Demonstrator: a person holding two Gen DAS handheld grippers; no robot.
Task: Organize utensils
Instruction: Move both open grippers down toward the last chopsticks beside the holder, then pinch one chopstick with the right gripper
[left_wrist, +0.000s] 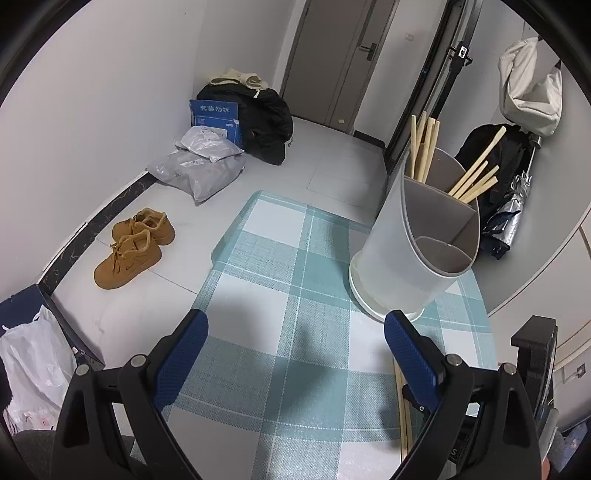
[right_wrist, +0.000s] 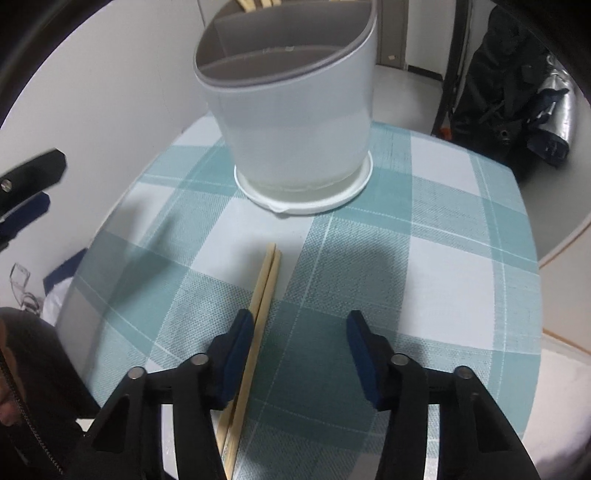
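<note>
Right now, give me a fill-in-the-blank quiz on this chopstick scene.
1. Both grippers are ____, holding nothing.
2. The two chopsticks on the cloth lie beside the right gripper's ____ finger.
3. The holder stands ____ on the cloth.
4. The shoes on the floor are ____ in colour.

Missing words: open; left; upright; tan

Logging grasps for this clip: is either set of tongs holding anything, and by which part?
Nothing is held. Both the left tongs and right tongs are open; the chopsticks lie on the table beside one right finger.

gripper (left_wrist: 295, 354): jaws wide apart, nothing between, over checked mat (left_wrist: 280, 266)
holder (left_wrist: 417, 240): 2 o'clock, chopsticks (left_wrist: 476, 177) in back compartments
shoes (left_wrist: 133, 247): 9 o'clock
</note>
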